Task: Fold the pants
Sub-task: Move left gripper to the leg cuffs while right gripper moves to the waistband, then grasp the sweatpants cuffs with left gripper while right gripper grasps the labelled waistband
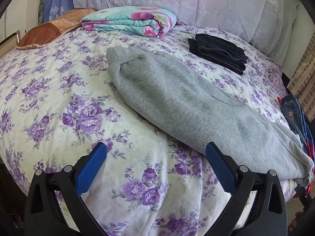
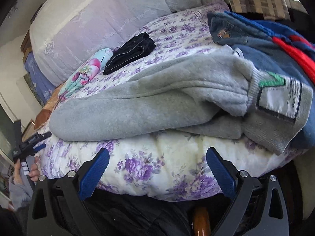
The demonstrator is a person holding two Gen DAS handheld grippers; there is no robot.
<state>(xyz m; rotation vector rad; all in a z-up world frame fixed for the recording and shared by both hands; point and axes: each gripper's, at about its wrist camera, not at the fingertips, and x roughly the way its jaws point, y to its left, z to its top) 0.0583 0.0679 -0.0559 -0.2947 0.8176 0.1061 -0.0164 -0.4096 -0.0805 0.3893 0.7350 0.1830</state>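
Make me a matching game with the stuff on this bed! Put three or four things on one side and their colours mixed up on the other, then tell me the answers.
Things:
1. pants lying long across the bed
2. small folded pile near the far pillows
3. folded blanket at the head of the bed
4. gripper finger pads

Colours:
A. blue
B. grey
C. turquoise with pink flowers
D. black

Pairs:
1-B: the grey pants
2-D: the black folded pile
3-C: the flowery blanket
4-A: the blue pads on the left gripper; the right gripper has them too.
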